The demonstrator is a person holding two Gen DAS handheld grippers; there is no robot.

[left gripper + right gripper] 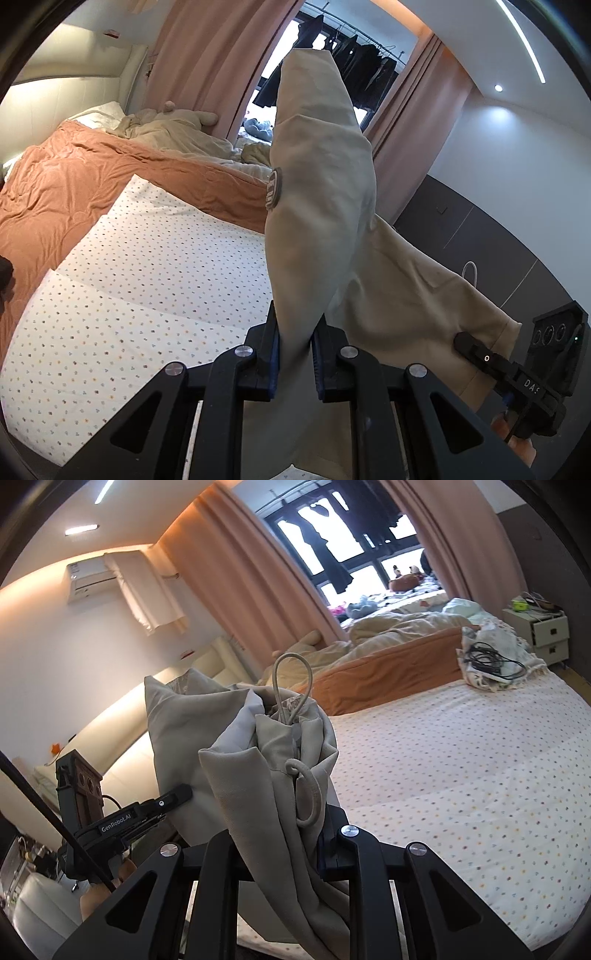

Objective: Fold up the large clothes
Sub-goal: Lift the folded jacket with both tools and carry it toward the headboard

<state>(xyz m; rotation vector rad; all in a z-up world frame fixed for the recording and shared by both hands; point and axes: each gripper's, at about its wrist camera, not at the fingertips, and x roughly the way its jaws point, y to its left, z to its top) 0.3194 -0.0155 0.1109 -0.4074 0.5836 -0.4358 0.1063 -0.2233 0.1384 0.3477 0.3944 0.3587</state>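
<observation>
1. Two grippers hold my beige garment (321, 206) aloft above the bed (155, 266); the left gripper (295, 354) pinches one bunched edge.
2. My right gripper (284, 849) clamps the drawstring end, likely so the cloth hangs open before folding.

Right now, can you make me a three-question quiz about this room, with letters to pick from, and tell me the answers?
1. Where is the beige garment?
A. flat on the sheet
B. held up above the bed
C. on the clothes rail

2. What colour is the quilt beside the dotted sheet?
A. orange-brown
B. blue
C. black

3. How do the jaws of the left gripper stand?
A. wide open, holding nothing
B. shut on the garment
C. shut on a cable

Answers:
1 B, the cloth hangs from both grippers over the bed.
2 A, the quilt is orange-brown in both views.
3 B, cloth is pinched between its pads.
</observation>
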